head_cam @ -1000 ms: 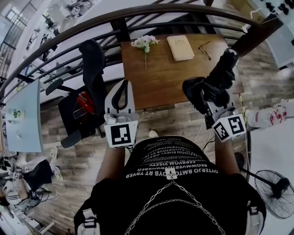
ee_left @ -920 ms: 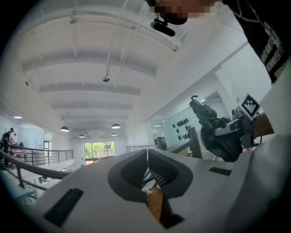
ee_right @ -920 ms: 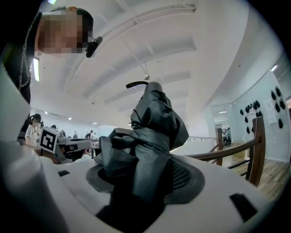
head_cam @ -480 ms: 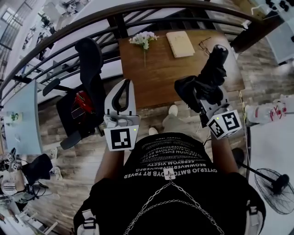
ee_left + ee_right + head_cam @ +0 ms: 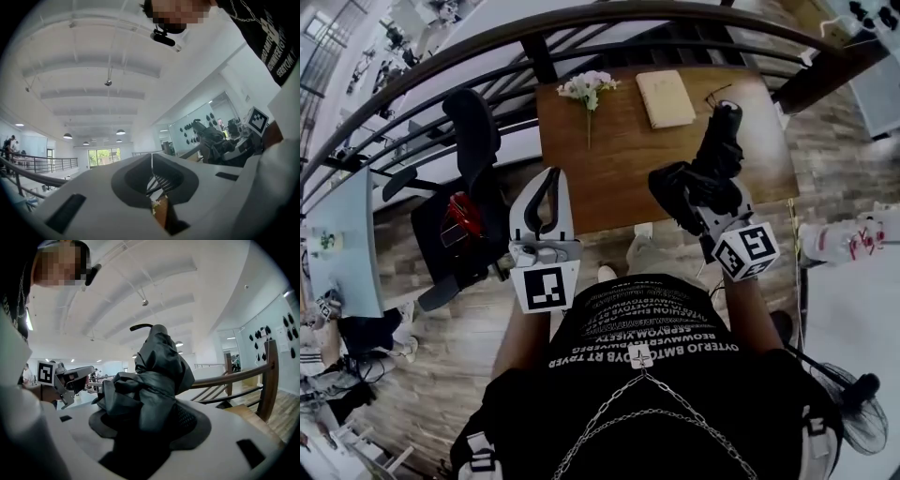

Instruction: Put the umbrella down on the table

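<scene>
The right gripper, jaws clamped on the folded black umbrella, holds it over the table's right part, ready for lowering, while the left gripper, jaws closed on nothing, hangs clear.

umbrella: its lower part is hidden between the jaws of the right gripper.
book: the cover print is too small to read.
fan: cut off by the head view's right edge.

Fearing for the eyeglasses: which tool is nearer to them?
Right. The right tool, gripping the umbrella, is just short of the eyeglasses; the left tool is at the table's near left corner.
</scene>
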`<state>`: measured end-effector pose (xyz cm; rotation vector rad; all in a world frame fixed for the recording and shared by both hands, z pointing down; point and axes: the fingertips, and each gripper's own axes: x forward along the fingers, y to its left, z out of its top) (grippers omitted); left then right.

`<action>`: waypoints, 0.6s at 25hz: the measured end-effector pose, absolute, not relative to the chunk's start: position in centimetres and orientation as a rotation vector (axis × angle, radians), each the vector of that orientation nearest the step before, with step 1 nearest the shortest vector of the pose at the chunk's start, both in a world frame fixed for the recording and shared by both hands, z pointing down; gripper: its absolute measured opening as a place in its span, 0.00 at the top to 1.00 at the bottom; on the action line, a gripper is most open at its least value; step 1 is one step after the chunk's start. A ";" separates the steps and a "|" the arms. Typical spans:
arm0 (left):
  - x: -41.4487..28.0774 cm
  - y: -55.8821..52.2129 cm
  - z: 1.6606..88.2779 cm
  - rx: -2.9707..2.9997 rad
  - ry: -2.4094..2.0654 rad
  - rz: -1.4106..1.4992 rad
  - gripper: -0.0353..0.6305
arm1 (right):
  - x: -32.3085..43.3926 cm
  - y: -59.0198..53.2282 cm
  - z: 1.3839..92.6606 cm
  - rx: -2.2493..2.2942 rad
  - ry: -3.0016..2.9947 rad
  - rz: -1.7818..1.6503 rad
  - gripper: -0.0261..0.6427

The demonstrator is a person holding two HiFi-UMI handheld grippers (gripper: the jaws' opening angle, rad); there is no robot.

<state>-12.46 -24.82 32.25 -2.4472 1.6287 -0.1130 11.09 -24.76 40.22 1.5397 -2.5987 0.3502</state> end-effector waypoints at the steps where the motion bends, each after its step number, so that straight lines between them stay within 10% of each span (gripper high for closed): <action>1: -12.4 -25.3 32.2 -2.448 1.640 -0.103 0.90 | 11.2 -25.3 40.8 1.527 -2.593 0.364 0.55; 15: -9.9 -32.9 34.6 -2.468 1.691 -0.176 0.90 | 11.8 -32.9 53.6 1.299 -2.466 0.726 0.55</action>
